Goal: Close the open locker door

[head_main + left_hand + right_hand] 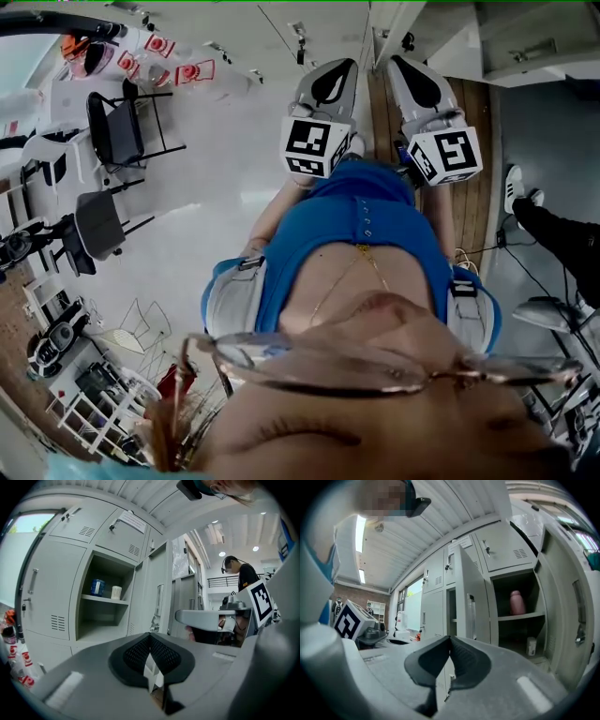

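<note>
A bank of grey lockers stands in front of both grippers. In the left gripper view an open compartment (104, 604) holds a blue can (97, 587) and a white cup (116, 592); its open door (158, 592) swings out to the right of it. In the right gripper view a door (469, 603) stands ajar beside an open compartment holding a pink bottle (516, 602). My left gripper (150, 638) and right gripper (450, 640) are both shut and empty, short of the lockers. In the head view the left gripper (330, 84) and right gripper (419, 86) are side by side.
Another open door (569, 609) hangs at the right edge of the right gripper view, with a small white bottle (531, 646) on the lower shelf. A person in black (241, 576) stands at the back. Chairs (117, 131) stand on the floor to the left.
</note>
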### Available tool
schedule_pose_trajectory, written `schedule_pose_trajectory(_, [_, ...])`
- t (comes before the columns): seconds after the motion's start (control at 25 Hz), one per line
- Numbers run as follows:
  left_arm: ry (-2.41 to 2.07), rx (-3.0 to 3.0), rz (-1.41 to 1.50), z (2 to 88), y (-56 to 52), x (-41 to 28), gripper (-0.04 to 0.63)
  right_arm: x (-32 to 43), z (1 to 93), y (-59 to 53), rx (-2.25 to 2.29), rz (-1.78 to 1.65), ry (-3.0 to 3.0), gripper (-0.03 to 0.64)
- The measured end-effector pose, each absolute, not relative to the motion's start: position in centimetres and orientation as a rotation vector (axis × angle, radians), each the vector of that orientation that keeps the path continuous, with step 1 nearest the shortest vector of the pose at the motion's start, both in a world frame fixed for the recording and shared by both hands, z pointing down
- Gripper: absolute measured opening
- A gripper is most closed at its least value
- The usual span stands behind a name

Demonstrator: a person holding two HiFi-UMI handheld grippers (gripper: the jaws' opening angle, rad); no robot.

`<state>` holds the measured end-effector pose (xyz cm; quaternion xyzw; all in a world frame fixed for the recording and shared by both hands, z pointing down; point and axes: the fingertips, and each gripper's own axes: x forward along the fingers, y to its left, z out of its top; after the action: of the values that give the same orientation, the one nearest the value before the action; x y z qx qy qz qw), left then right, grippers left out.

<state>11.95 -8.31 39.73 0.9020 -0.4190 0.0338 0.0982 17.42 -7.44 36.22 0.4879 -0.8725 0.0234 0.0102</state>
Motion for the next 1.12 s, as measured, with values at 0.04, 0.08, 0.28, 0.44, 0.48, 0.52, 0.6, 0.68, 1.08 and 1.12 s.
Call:
schedule_pose_trajectory(0.04, [-1.241,2.666,0.098,39.8,-8.4,12.1,0.0,17.9,35.9,-7.6,1.502,0.073,-2.752,0.003])
schedule_pose_trajectory(0.08, [-1.246,2.664,0.099,39.9,-8.4,12.2,0.0,18.4,35.6,-7.7,1.476,0.071,-2.778,0.002])
schedule_pose_trajectory(0.28, [-1.254,2.652,0.103,40.2,-9.1,12.4,0.0,19.7,34.3,-8.7,1.389,0.017,-2.818,0.017])
schedule_pose_trajectory(0.44, [-1.255,2.658,0.106,39.9,-9.3,12.3,0.0,19.8,34.3,-9.2,1.314,-0.013,-2.811,0.075])
schedule_pose_trajectory(0.48, [-1.256,2.656,0.113,40.0,-9.4,12.3,0.0,19.7,34.3,-9.2,1.288,-0.003,-2.825,0.086])
schedule_pose_trajectory(0.52, [-1.257,2.651,0.123,40.3,-9.6,12.3,0.0,19.7,34.4,-9.3,1.264,0.01,-2.842,0.092])
schedule_pose_trajectory(0.6, [-1.267,2.64,0.139,40.7,-10.0,12.1,0.0,19.6,34.4,-9.8,1.224,0.034,-2.878,0.1])
schedule_pose_trajectory(0.68, [-1.286,2.631,0.14,41.0,-10.6,11.8,0.0,19.5,34.4,-10.4,1.172,0.051,-2.921,0.11])
schedule_pose_trajectory(1.08, [-1.34,2.585,0.129,41.5,-10.7,11.0,0.0,18.6,33.7,-11.5,0.933,0.034,-3.005,0.13])
schedule_pose_trajectory(1.12, [-1.346,2.581,0.128,41.5,-10.7,10.9,0.0,18.6,33.7,-11.7,0.924,0.03,-3.008,0.13])
